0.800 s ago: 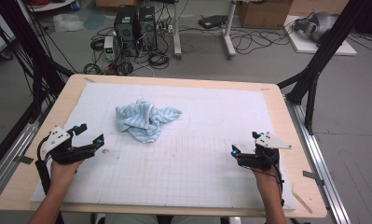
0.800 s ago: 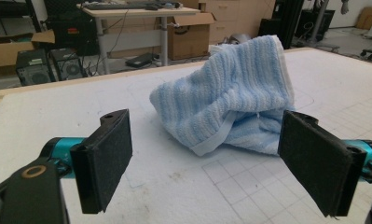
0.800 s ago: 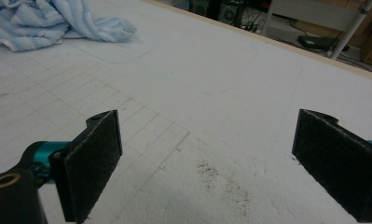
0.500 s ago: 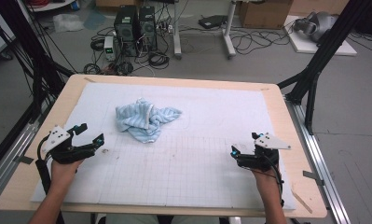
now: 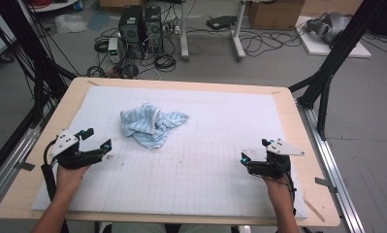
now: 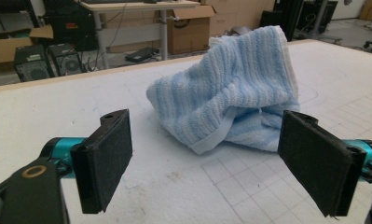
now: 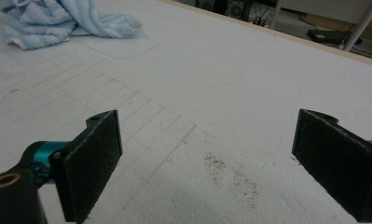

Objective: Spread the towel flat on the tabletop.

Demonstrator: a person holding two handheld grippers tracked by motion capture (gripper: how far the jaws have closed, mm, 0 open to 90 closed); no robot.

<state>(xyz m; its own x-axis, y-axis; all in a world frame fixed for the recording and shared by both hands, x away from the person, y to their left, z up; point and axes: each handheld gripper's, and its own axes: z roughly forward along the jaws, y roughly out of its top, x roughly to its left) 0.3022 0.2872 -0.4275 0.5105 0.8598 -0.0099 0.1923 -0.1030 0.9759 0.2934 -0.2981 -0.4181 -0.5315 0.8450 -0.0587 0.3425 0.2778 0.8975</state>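
A crumpled light-blue striped towel [image 5: 151, 124] lies in a heap on the white gridded mat [image 5: 220, 116], left of centre. My left gripper [image 5: 98, 139] hovers low at the mat's left side, open, jaws pointing toward the towel a short way off. In the left gripper view the towel [image 6: 235, 100] bulks just beyond the two spread black pads [image 6: 106, 163], nothing between them. My right gripper [image 5: 254, 151] sits at the mat's right front, open and empty. In the right gripper view the towel [image 7: 58, 21] lies far off at the top left.
The mat covers a wooden table [image 5: 298, 116] with its edge bare all round. Dark smudges [image 7: 230, 175] mark the mat in front of the right gripper. Black frame legs [image 5: 327, 73] stand at the table's corners. Computers and cables [image 5: 142, 29] sit on the floor beyond.
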